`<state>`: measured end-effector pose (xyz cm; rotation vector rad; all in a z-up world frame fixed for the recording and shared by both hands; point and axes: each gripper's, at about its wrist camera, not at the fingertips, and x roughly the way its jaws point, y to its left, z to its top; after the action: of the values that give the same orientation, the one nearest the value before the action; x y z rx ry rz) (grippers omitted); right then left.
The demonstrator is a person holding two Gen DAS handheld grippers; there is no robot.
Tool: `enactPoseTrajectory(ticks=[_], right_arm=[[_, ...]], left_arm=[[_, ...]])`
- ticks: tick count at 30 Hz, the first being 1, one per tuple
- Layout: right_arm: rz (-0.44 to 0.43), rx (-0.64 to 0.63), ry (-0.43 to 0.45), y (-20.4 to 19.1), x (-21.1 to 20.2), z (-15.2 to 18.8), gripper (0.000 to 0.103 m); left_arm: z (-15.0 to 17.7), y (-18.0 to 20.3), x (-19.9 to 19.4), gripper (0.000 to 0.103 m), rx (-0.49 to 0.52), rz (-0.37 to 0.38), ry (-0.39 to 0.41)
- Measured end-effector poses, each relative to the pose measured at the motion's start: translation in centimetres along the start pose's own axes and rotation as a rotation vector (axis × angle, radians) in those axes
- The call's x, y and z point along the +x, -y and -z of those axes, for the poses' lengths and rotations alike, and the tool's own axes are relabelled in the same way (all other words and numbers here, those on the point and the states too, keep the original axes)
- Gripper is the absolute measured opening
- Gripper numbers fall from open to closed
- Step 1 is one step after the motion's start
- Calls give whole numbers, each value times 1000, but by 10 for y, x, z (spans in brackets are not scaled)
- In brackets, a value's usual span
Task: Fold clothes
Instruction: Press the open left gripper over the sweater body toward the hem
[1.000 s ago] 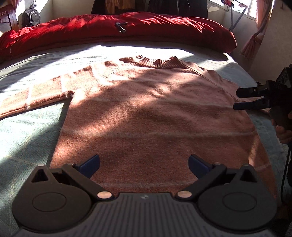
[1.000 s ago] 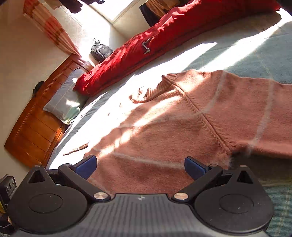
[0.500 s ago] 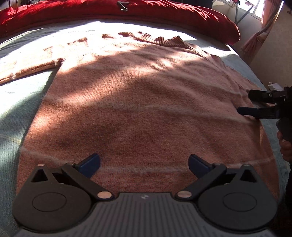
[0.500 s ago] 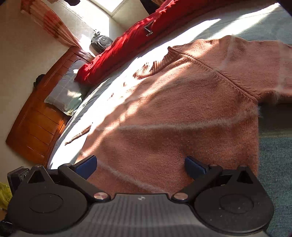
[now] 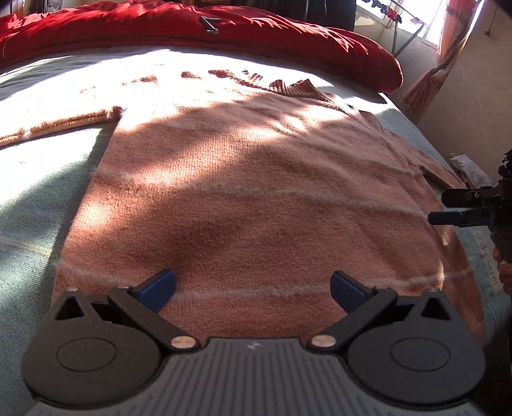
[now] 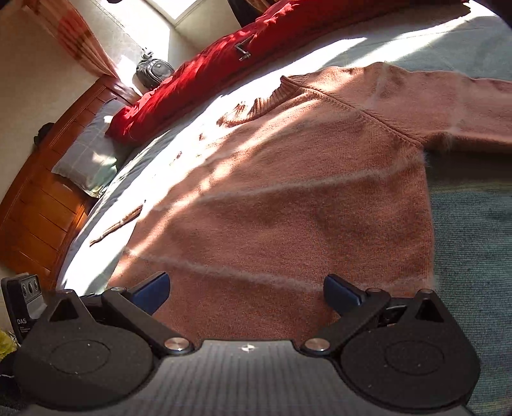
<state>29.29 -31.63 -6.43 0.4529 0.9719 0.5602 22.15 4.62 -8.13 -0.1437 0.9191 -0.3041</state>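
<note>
Your left claw and right claw, both wide and empty, have dropped closer to the sweater hem; folding hasn't begun yet.

Hard sunlight enters from the window at about 1 o'clock in the left wrist view, and from 11 to 12 o'clock in the right wrist view. It burns out the upper half of the sweater and the bedspread into white glare, so knit detail is lost there around the collar. Dappled, soft-edged shadows cross the sweater's middle; its near part lies in even shade. The red duvet shows patchy highlights. Fisheye distortion bends the bed's edges strongly toward 3 and 9 o'clock. Focus is fair at centre, softer and slightly smeared at the rims.
</note>
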Motion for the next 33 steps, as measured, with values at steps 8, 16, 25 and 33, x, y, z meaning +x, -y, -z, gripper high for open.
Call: enactPoseTrajectory(ticks=[8, 16, 25, 33], right_arm=[[164, 29, 74, -27, -9, 17, 103], [294, 101, 153, -64, -7, 40, 103], [358, 185, 187, -79, 6, 50, 103], [371, 138, 136, -99, 40, 36, 103]], left_arm=[[-24, -12, -8, 102, 178, 108, 38], [-14, -37, 6, 102, 242, 218, -26], [-48, -103, -29, 102, 125, 157, 87], [-75, -93, -8, 102, 116, 288, 111]])
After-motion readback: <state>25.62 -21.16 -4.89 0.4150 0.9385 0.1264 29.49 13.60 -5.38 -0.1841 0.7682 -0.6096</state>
